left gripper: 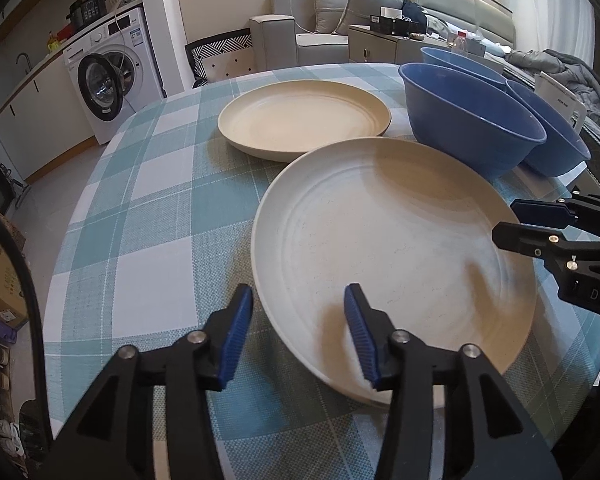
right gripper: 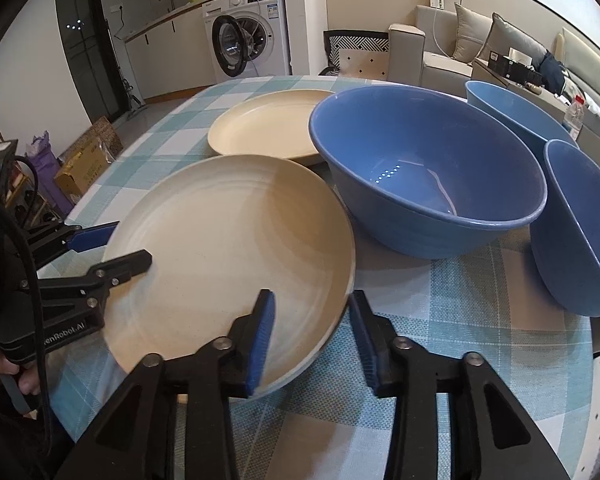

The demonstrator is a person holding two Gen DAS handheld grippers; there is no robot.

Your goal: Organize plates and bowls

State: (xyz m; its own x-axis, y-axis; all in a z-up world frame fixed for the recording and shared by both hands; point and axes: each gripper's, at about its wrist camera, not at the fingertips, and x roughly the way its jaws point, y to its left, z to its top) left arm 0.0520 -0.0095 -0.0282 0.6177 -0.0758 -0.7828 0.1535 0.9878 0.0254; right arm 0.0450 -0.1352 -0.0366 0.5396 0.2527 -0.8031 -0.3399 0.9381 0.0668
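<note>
Left gripper (left gripper: 298, 334) and right gripper (right gripper: 312, 340): both angled downward, fingers parted, gripping nothing.

Left gripper (left gripper: 298, 332) black angular plastic, ribbed blue pads on its fingers (left gripper: 236, 336), silver screw heads, right gripper (right gripper: 310, 338) alike, white lettering, black cable (right gripper: 28, 248) beside the lettering

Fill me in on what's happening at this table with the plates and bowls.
A person holds a gripper in each hand at the near cream plate. The left gripper straddles its left rim and the right gripper its right rim, both with jaws open, pads off the rim. The plate looks tipped, its far edge propped on the second cream plate behind it. Three blue bowls stand separately, unstacked, on the checked tablecloth, so nothing is stacked neatly yet.
</note>
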